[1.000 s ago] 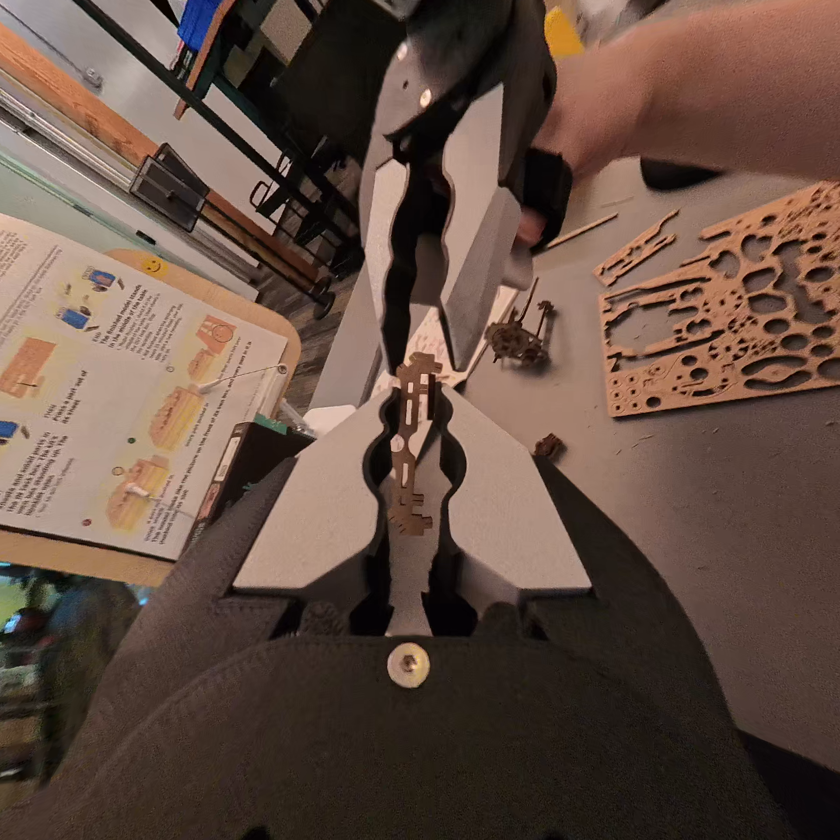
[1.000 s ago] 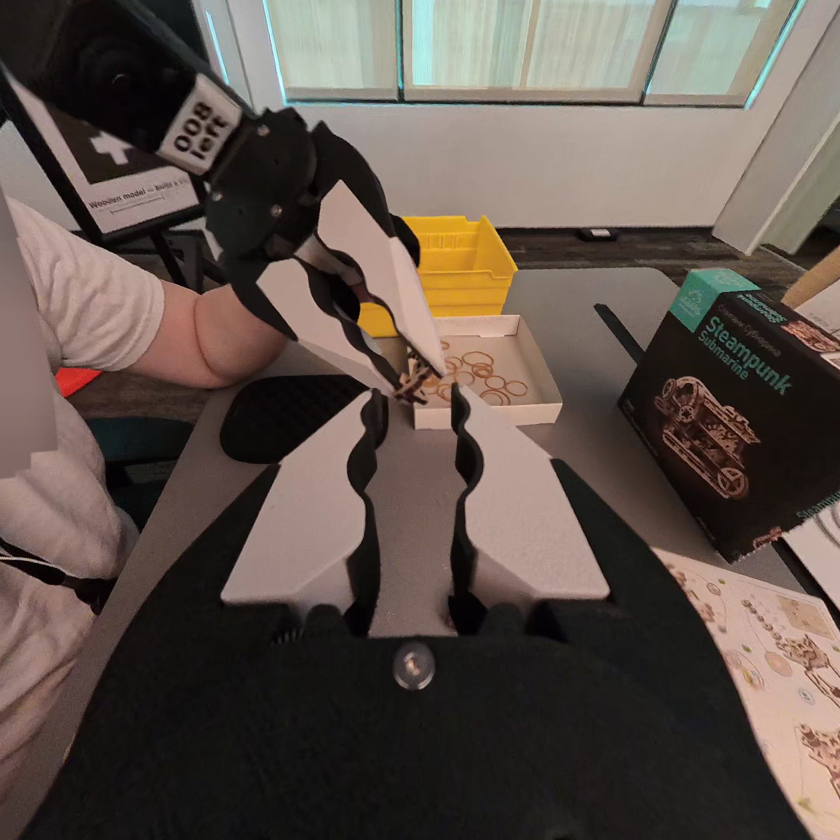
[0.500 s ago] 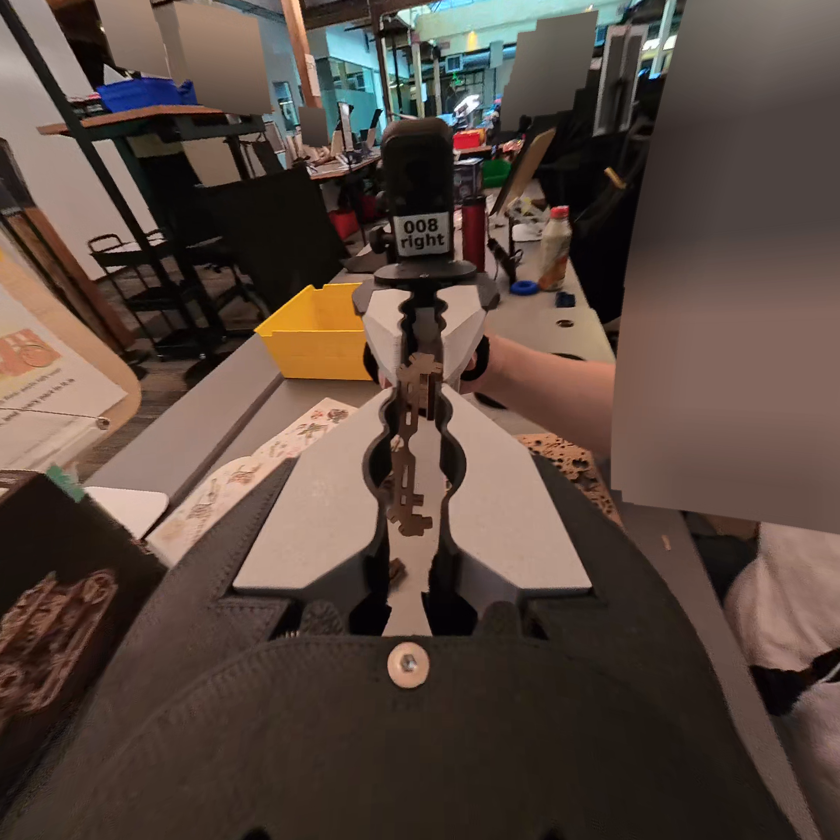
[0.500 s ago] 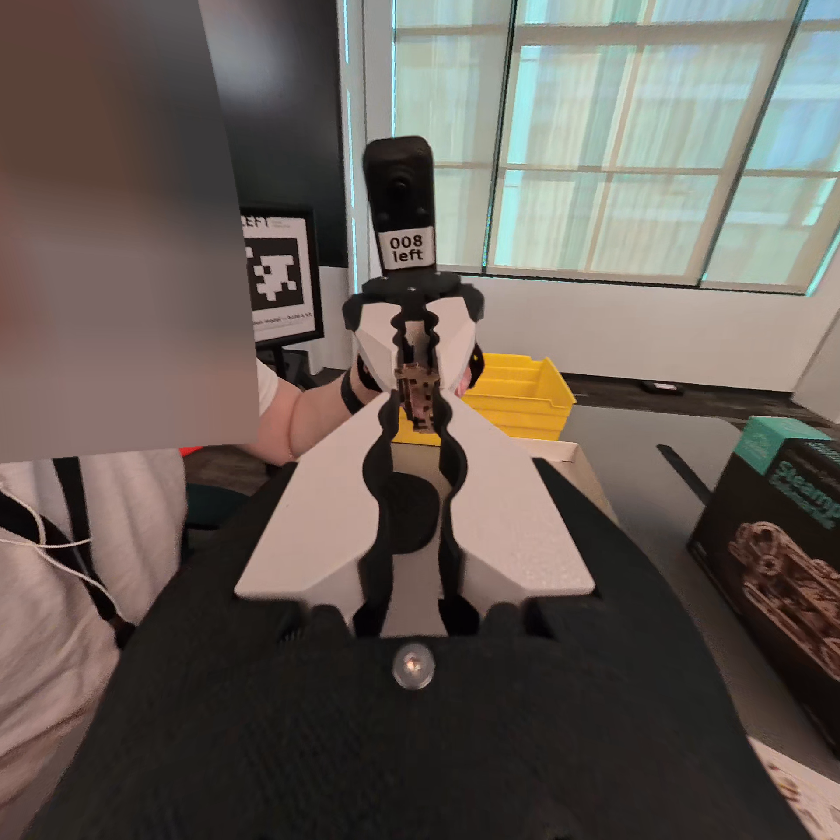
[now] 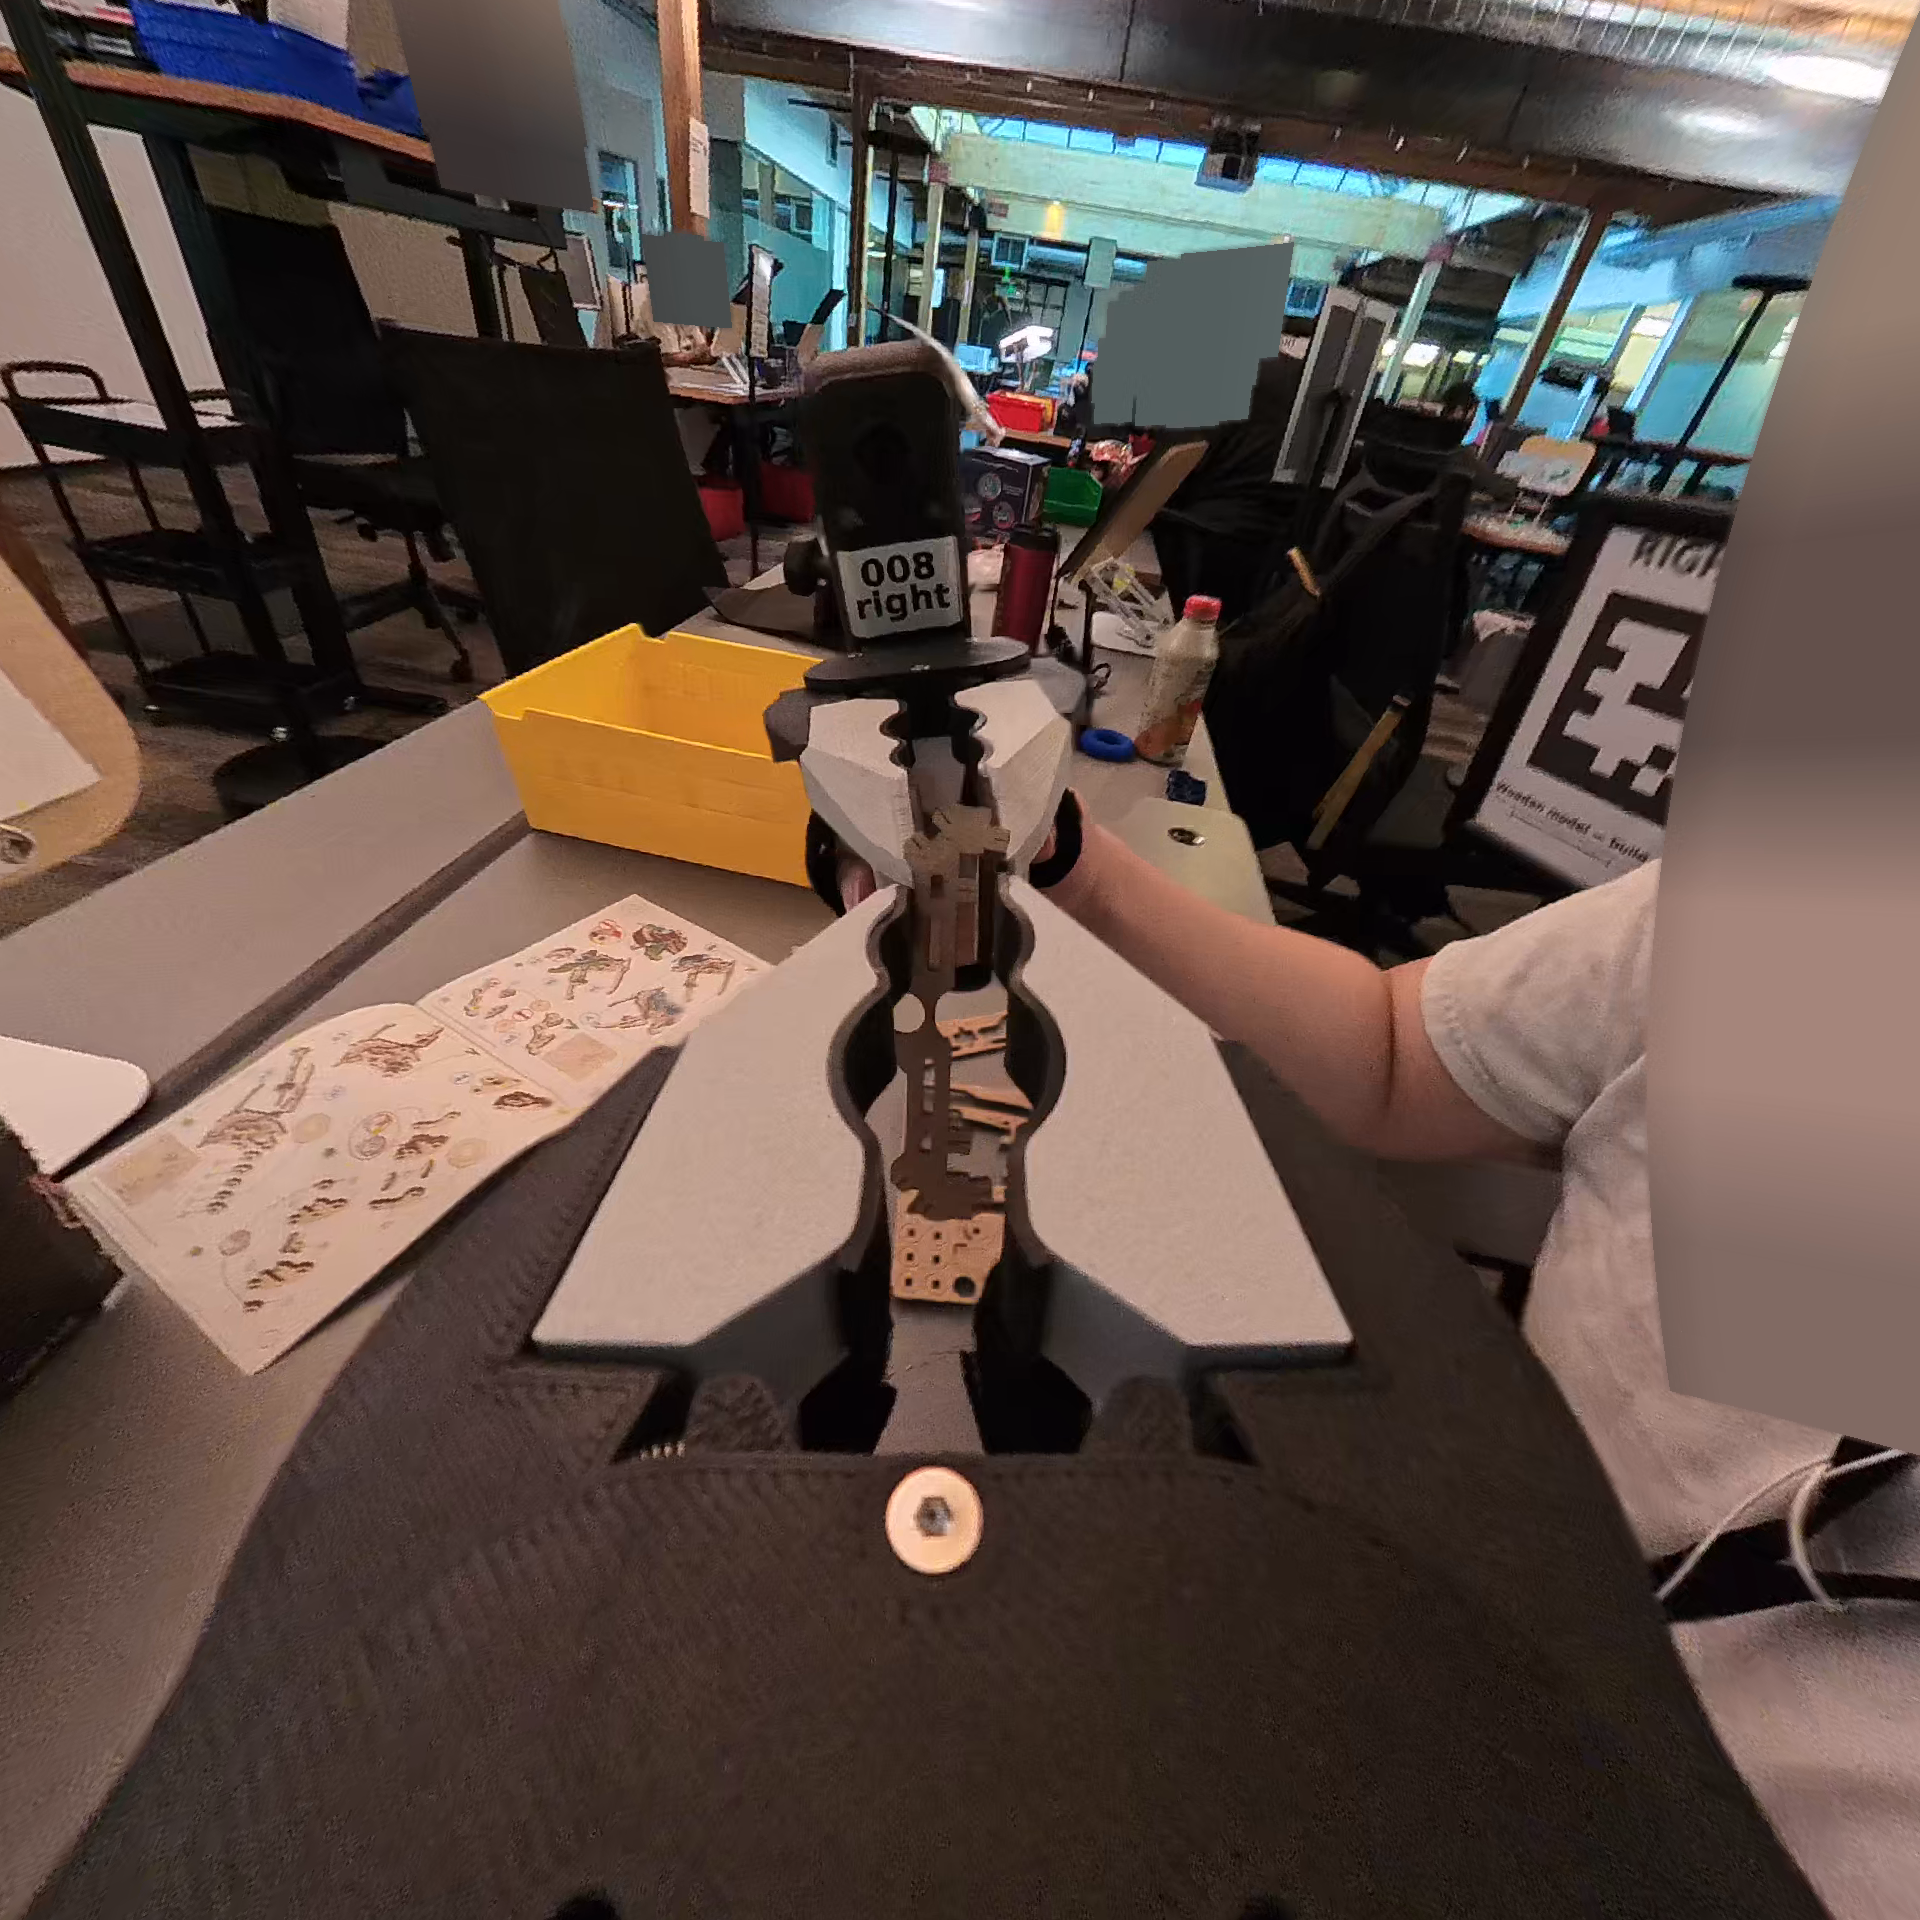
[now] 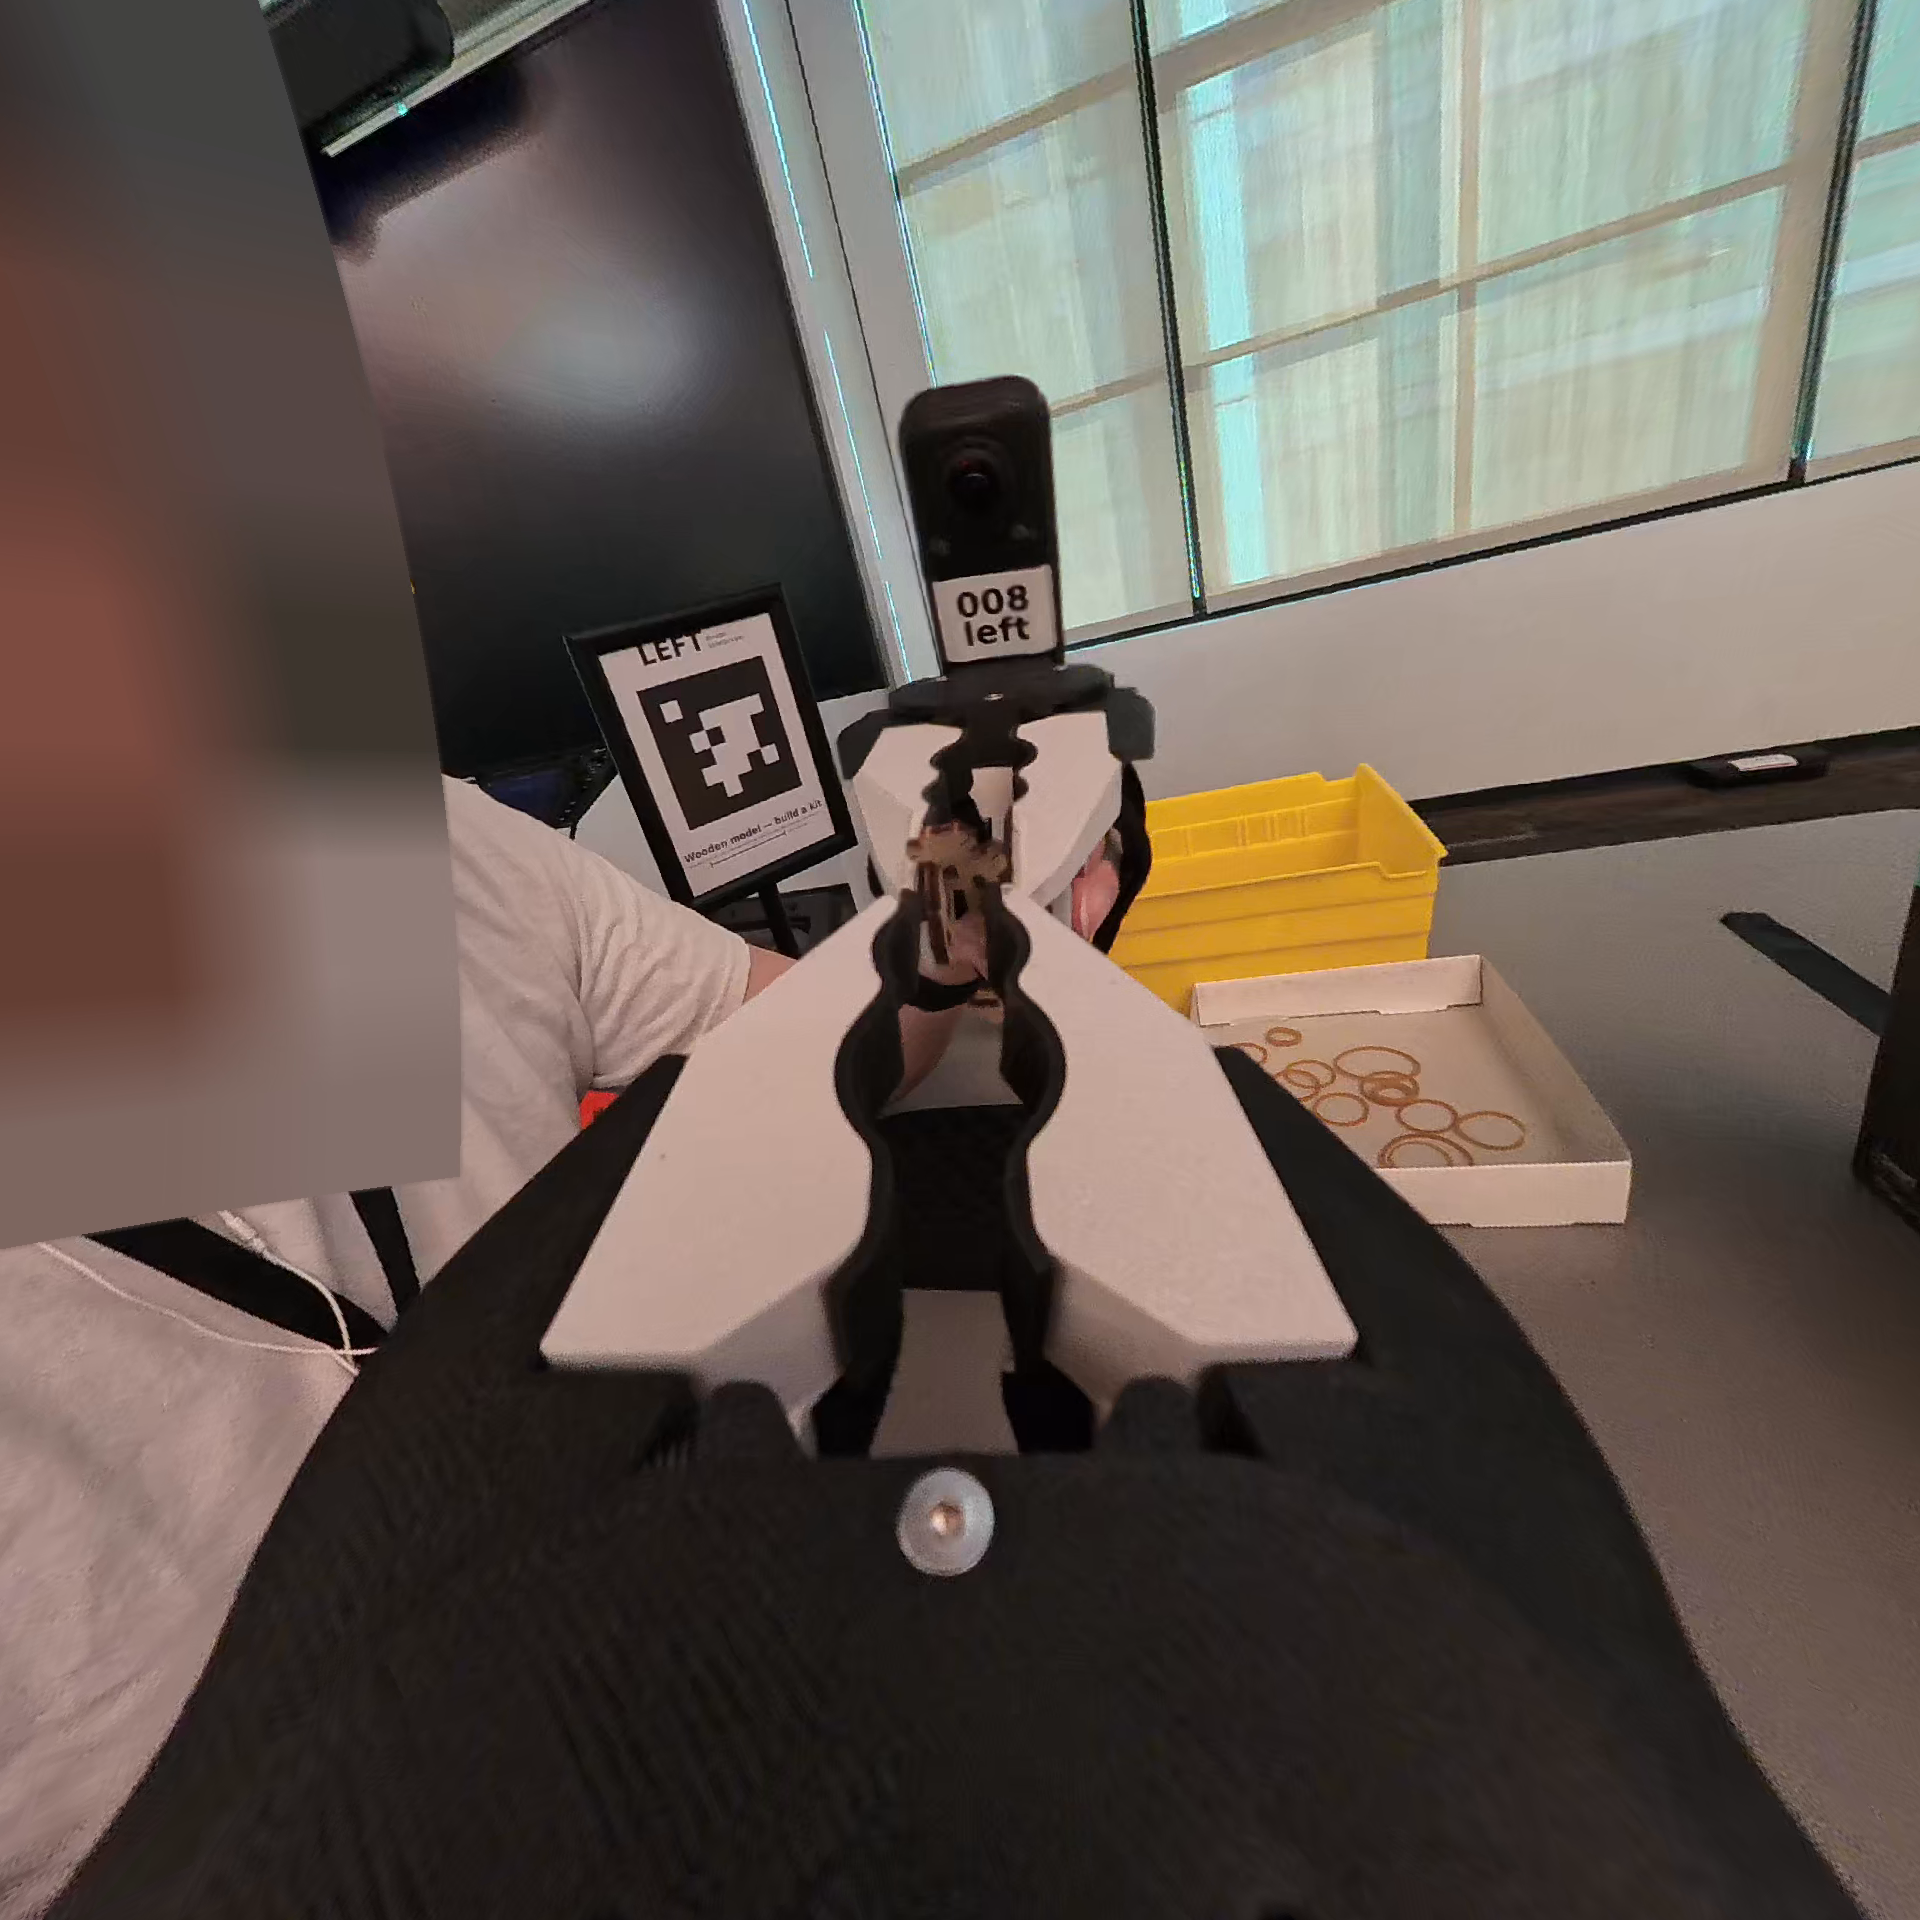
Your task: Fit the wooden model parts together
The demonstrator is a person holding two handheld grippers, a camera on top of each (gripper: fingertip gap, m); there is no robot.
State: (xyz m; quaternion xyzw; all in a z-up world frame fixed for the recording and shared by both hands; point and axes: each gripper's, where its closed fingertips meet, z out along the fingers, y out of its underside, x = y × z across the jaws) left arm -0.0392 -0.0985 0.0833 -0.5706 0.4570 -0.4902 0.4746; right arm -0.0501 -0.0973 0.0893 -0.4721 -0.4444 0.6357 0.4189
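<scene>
Since a second ago both grippers have risen off the tabletop point(image 5: 312, 852) to meet tip to tip above the yellow bin point(image 5: 644, 748). The left gripper point(image 5: 951, 914) stays clamped on the wooden strip point(image 5: 935, 1049). The right gripper point(image 6: 951, 925) has narrowed around its far end; contact is hard to make out, so mating looks imminent.

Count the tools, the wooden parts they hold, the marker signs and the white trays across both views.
Tools: 2 (left tool, right tool)
Held wooden part: 1
Marker signs: 2 (left sign, right sign)
White tray: 1
Total: 6
</scene>
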